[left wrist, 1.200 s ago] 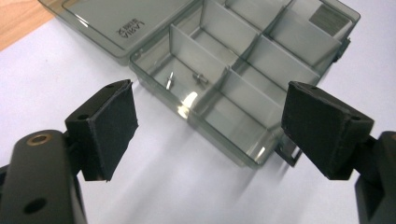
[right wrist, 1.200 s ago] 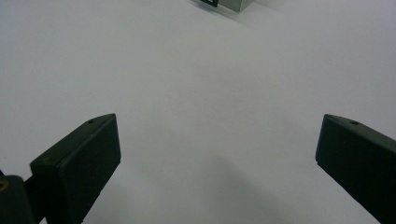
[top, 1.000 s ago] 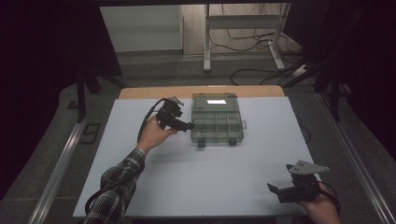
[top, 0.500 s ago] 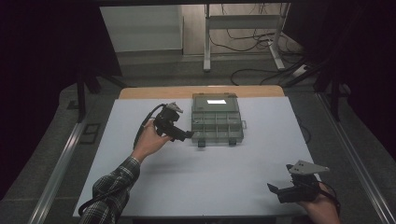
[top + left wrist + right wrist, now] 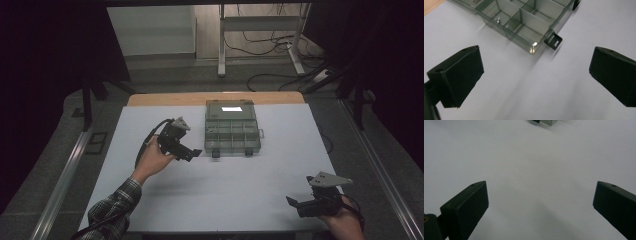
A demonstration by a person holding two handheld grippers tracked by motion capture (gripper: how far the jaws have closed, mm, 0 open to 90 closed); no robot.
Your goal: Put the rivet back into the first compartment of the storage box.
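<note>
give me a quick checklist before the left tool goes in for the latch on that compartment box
1. Left tool open wide: ok.
2. Latch in the left gripper view, ahead between the jaws: ok.
3. Tool apart from the compartment box, nothing gripped: ok.
4. Right tool open, parked at the near right of the table, out of the way: ok.
5. Latch fastened or loose: cannot tell.
6. Small metal part sits in one compartment; lid state: cannot tell.

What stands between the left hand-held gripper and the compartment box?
Nothing visible does. The left hand-held gripper is open, just left of the compartment box's near corner, and the left gripper view shows bare white table between the jaws and the box's black latch.
</note>
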